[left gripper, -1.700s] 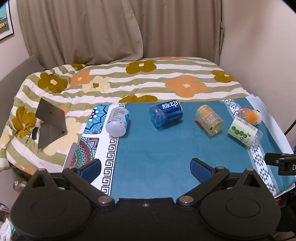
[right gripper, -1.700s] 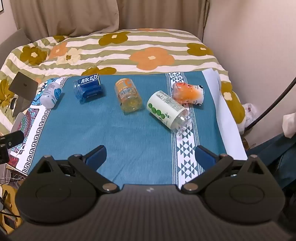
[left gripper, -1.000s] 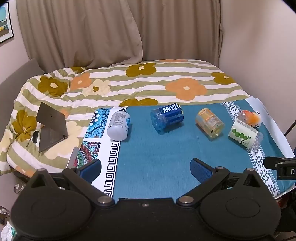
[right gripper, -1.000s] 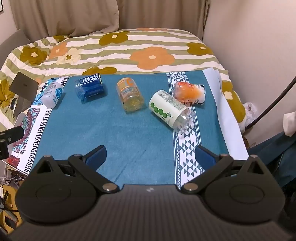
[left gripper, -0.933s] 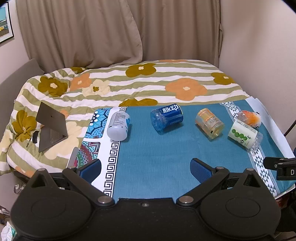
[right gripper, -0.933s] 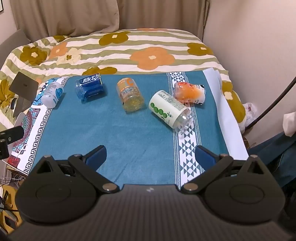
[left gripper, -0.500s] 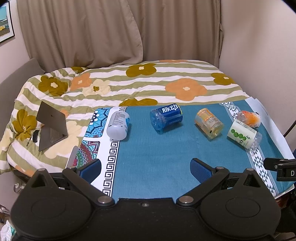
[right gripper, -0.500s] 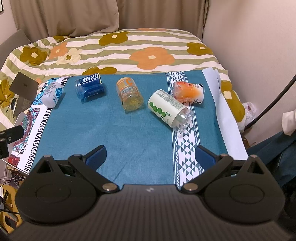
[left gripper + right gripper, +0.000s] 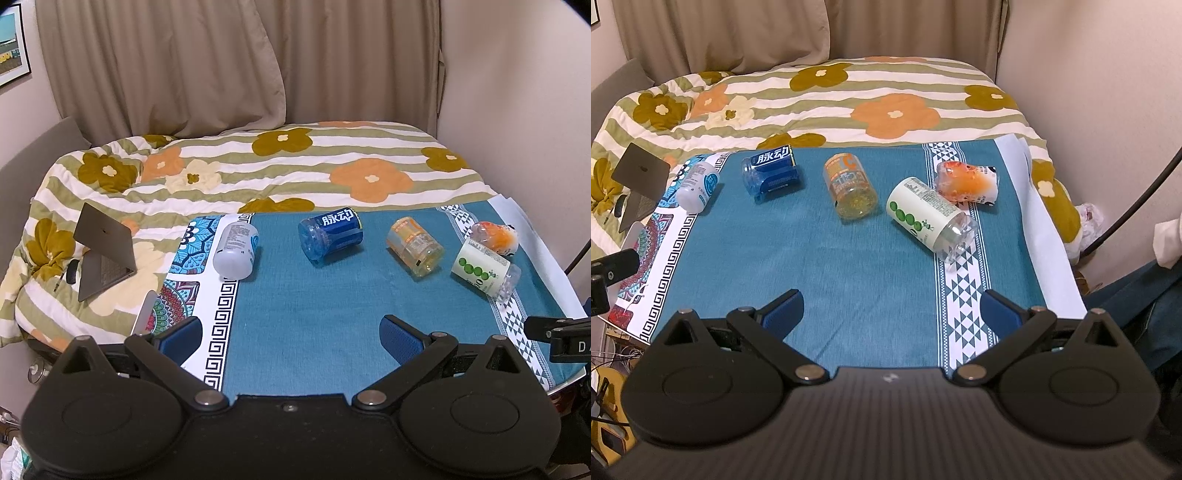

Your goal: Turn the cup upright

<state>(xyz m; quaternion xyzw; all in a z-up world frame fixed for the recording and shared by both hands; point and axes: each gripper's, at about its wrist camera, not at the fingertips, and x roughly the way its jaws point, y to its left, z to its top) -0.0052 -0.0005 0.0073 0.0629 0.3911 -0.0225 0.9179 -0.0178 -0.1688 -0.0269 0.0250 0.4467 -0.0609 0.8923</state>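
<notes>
Several cups cut from bottles lie on their sides on a teal cloth (image 9: 306,314): a white one (image 9: 236,249) (image 9: 697,182), a blue one (image 9: 330,234) (image 9: 772,173), a yellow-orange one (image 9: 414,245) (image 9: 851,186), a white one with green dots (image 9: 484,271) (image 9: 929,218), and an orange one (image 9: 495,236) (image 9: 967,182). My left gripper (image 9: 291,338) is open and empty, over the near edge of the cloth. My right gripper (image 9: 892,308) is open and empty, near the cloth's front, well short of the green-dot cup.
The cloth lies on a table in front of a bed with a flowered striped quilt (image 9: 288,162). A grey laptop (image 9: 103,247) stands half open on the bed at the left. Curtains and walls are behind and to the right.
Both grippers have drifted slightly; the view shifted a little. No cup has moved and both grippers stay open.
</notes>
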